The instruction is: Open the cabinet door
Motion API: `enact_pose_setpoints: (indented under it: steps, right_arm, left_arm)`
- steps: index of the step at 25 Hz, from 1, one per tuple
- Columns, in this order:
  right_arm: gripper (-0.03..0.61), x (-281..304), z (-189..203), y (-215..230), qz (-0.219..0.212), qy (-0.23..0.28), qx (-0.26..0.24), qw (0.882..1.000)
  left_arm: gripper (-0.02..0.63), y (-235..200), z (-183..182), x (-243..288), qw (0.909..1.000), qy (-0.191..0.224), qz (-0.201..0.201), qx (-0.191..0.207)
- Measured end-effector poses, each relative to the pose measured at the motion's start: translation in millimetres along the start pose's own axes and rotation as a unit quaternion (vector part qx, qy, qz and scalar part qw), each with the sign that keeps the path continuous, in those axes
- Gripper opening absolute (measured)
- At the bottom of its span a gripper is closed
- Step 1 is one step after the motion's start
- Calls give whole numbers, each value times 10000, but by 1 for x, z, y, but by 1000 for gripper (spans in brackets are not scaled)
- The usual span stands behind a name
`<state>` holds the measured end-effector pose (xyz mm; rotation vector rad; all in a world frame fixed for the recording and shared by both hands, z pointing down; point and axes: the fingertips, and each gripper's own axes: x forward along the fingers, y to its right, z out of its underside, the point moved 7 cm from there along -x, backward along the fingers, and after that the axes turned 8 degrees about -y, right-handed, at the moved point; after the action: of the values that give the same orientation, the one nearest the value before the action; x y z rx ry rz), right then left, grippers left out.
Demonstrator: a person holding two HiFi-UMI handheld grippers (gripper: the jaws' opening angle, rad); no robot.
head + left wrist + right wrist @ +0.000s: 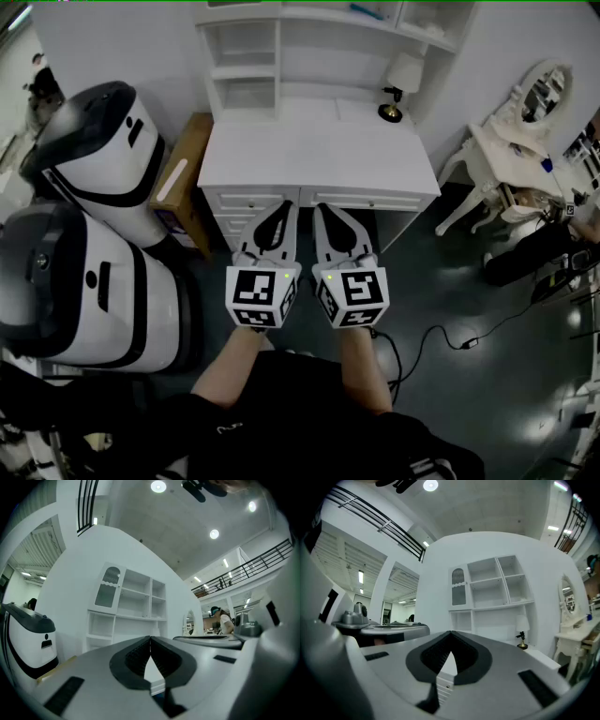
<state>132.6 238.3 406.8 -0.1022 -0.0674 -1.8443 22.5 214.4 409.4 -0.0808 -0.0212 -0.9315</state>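
Right gripper view: hand-held gripper (pixel 450 633) closed, empty.

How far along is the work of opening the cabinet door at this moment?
Nothing looks done yet: the cabinet door in the shelf unit above the desk appears closed. In hand: the left gripper and right gripper are held side by side before the desk, both shut and empty. Left: reach the door, grip it and swing it open.
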Motion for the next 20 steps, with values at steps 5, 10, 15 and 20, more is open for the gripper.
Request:
enact_pose_setpoints:
  steps: [5,10,15,20]
  right_arm:
    - [18,4,2,1,33,55,198,9998]
    - [18,3,6,-4,-184,61,322,9993]
    - [18,13,20,-13,-362,-66,467,9982]
    - [18,25,20,-13,-369,-63,456,9983]
  left_arm:
    - [15,-4,2,0,10000,-8,34,19]
    - [15,-5,5,-6,9999,-92,-57,2]
    - [15,-18,11,-11,9997,-174,-153,-4]
    - [15,-31,17,-6,9996,-215,-130,-107]
